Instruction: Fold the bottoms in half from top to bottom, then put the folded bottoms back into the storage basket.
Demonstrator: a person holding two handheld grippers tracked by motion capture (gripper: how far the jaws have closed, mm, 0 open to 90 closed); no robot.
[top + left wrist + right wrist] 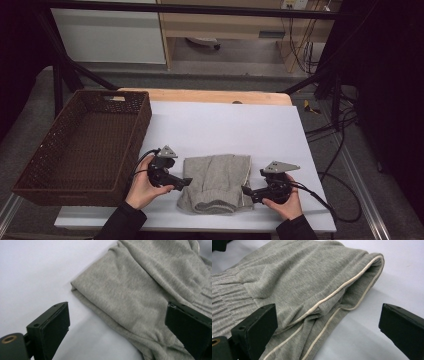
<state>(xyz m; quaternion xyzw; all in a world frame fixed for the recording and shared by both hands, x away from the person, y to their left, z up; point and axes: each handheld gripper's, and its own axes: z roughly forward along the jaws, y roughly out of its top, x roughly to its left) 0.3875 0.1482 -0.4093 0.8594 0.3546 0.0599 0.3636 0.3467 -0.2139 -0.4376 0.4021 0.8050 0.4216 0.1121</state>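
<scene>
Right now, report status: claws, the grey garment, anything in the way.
Left claw open, right claw open, flanking the garment. Folded grey garment flat on white table cover, released. Wicker basket at left, path unblocked.

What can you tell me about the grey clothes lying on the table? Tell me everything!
The grey garment is soft knit cloth, folded into a thick bundle of layers. It has a ribbed band at its near end and thin cream piping along the edge by the right gripper. It lies flat on the white table cover, right of the brown basket. The left gripper sits at its other side. Both grippers are open, with no fingers pressing on it.
</scene>
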